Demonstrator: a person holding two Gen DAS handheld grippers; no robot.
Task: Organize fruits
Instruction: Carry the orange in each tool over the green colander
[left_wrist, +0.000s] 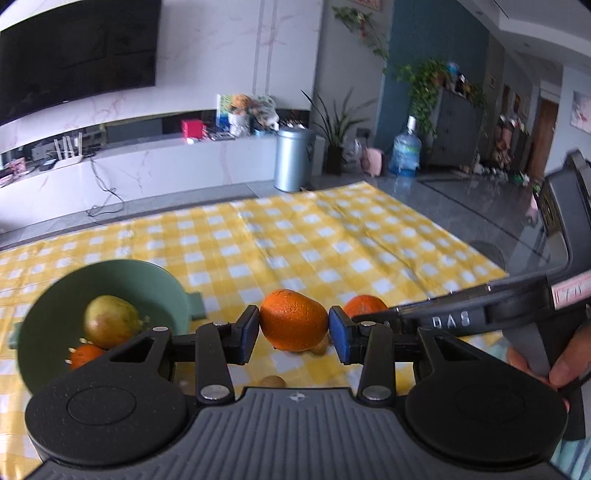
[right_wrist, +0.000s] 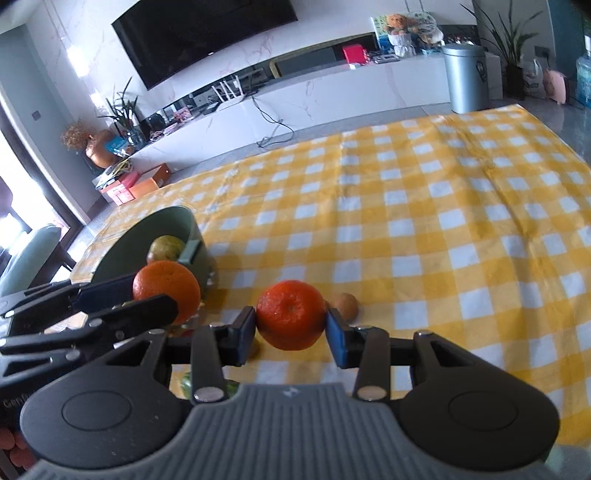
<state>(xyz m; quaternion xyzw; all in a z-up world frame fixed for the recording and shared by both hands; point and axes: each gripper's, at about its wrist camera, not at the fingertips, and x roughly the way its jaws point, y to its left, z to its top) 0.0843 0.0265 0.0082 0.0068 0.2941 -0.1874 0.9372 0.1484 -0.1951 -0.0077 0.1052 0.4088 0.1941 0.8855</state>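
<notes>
Left gripper (left_wrist: 293, 328): your jaws are clamped on a large orange (left_wrist: 293, 320), one blue pad pressed to each side of it, the fruit lifted clear of the cloth.
Right gripper (right_wrist: 290, 326): your jaws are gripping a smaller mandarin (right_wrist: 290, 314), stem dimple facing the camera, pads tight on both flanks.
Both together: from the right wrist you can see the left gripper (right_wrist: 162, 295) off to the left, carrying the large orange (right_wrist: 167, 288) right beside the bowl's handle; from the left wrist the mandarin (left_wrist: 364, 304) peeks out just behind your right-hand pad, with the right gripper's arm crossing in from the right.
Green bowl (left_wrist: 159, 284): sits on the table to the left of both fruits, tab handle (left_wrist: 195, 304) pointing right.
Inside the bowl: a green-and-red pear-like fruit (left_wrist: 110, 321), and a small orange fruit (left_wrist: 85, 356) at the near edge, partly hidden by your gripper body.
Small brown fruit (right_wrist: 345, 305): lies on the cloth just beyond the right pad of your right gripper; what kind it is, you can't tell.
Another small brown fruit (left_wrist: 271, 381): low on the cloth, half hidden behind your left gripper's body.
Table: covered in a yellow-and-white checked cloth (right_wrist: 443, 221), creased down the middle.
</notes>
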